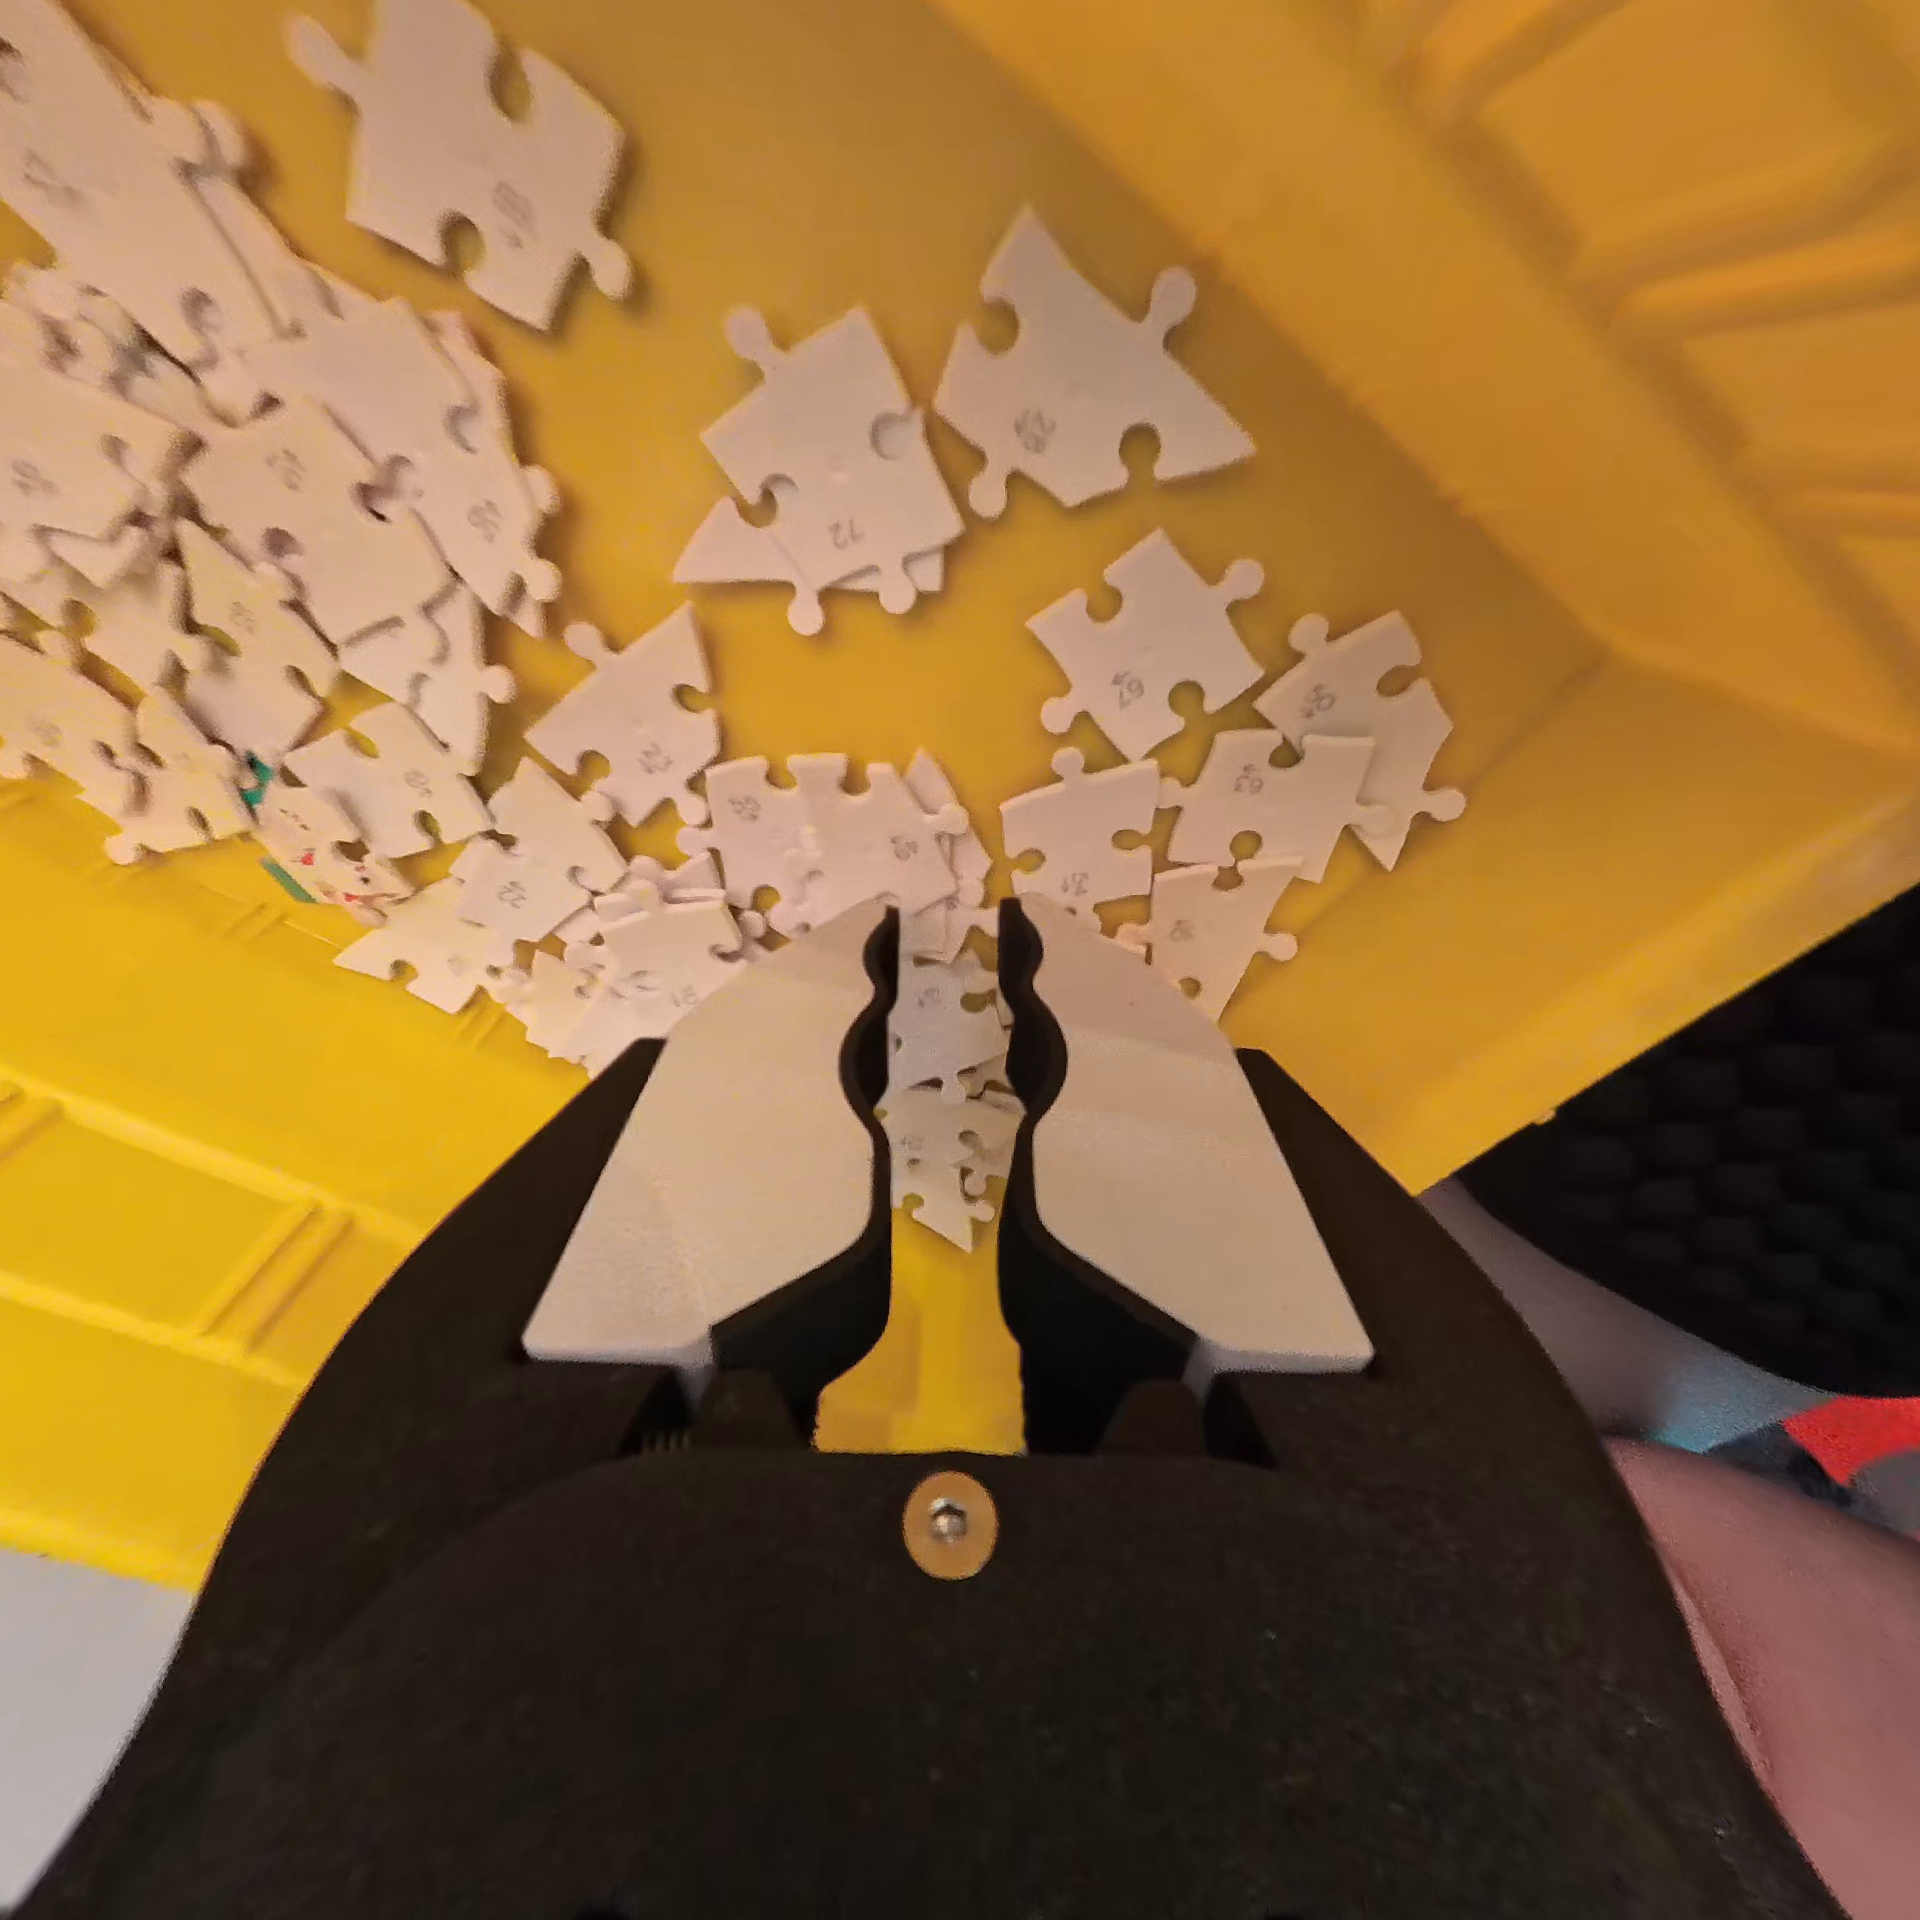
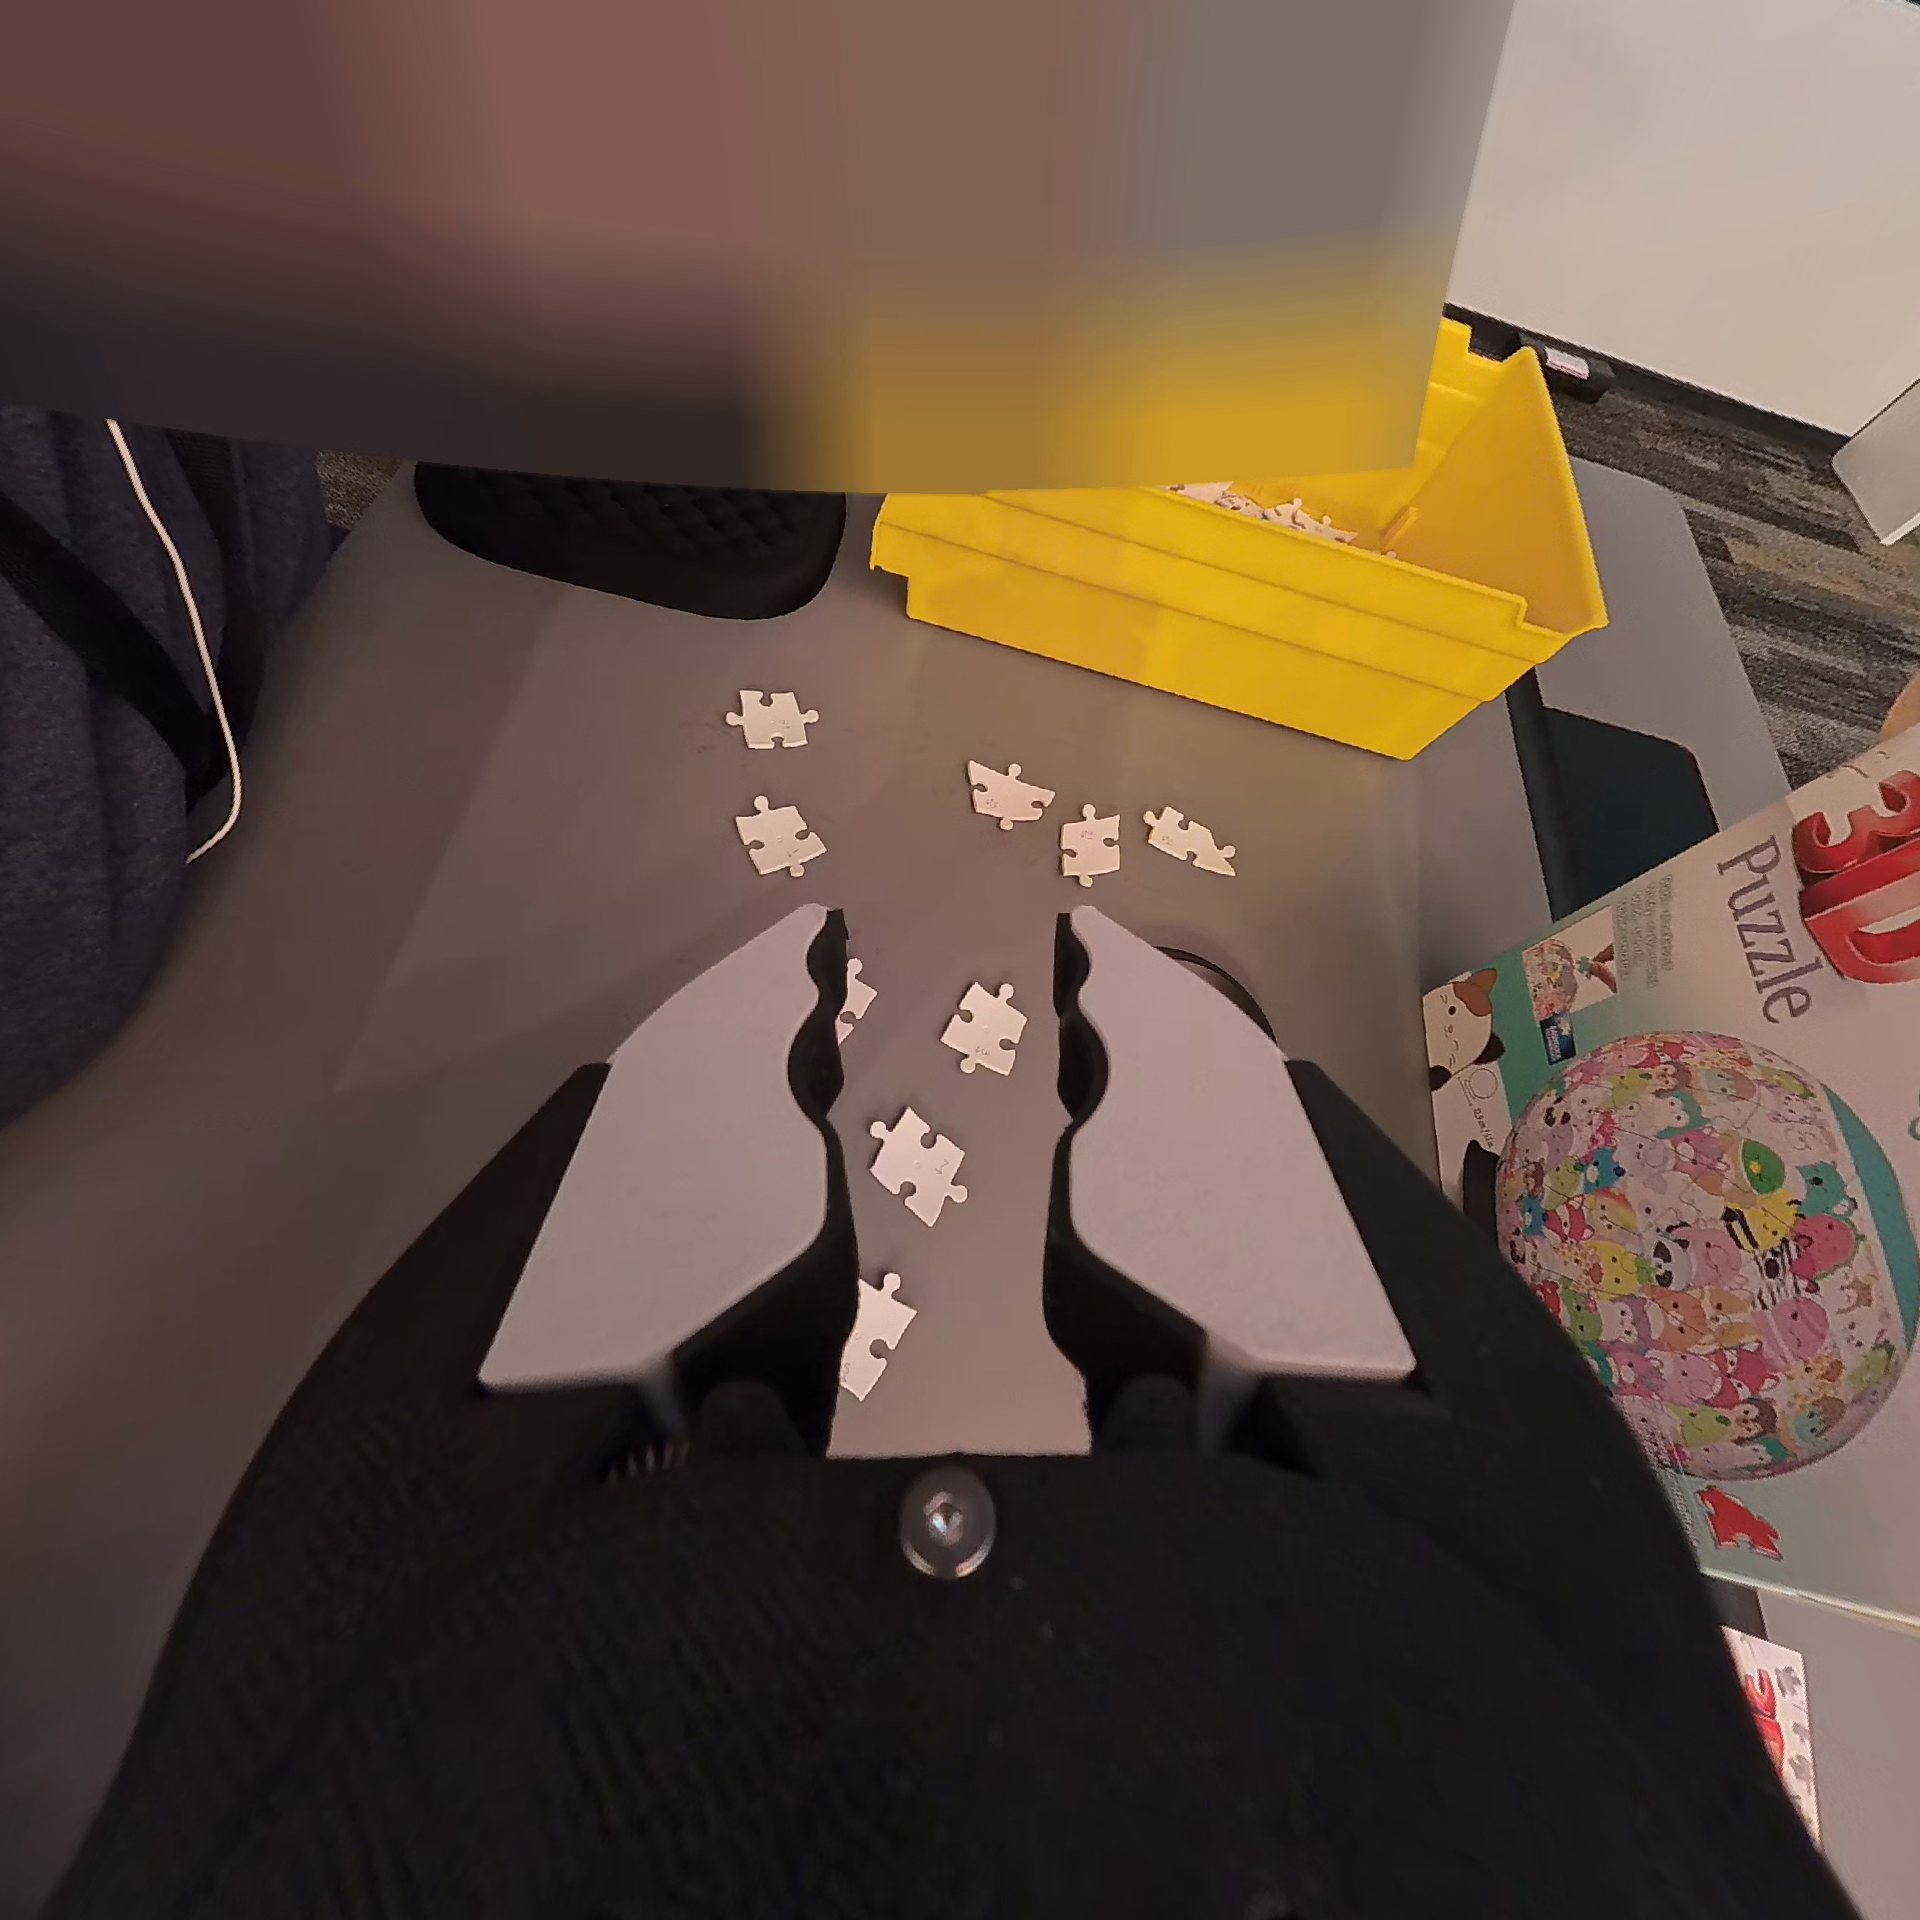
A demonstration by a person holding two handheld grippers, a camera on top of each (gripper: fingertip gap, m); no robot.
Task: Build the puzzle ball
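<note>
In the left wrist view, my left gripper (image 1: 948,914) hangs over a yellow bin (image 1: 1351,343) full of white puzzle pieces lying blank side up. Its jaws stand a narrow gap apart, empty, just above a heap of pieces (image 1: 831,831). In the right wrist view, my right gripper (image 2: 951,925) is open and empty above a grey table (image 2: 520,831). Several loose white pieces lie on the table, one (image 2: 985,1027) between the fingers and others (image 2: 1089,844) beyond the tips. The yellow bin (image 2: 1226,623) stands at the back.
A puzzle box (image 2: 1714,1195) with a picture of a colourful ball lies at the table's right edge. A black mesh chair back (image 2: 623,540) shows behind the table. A person's dark sleeve (image 2: 94,675) is at the left.
</note>
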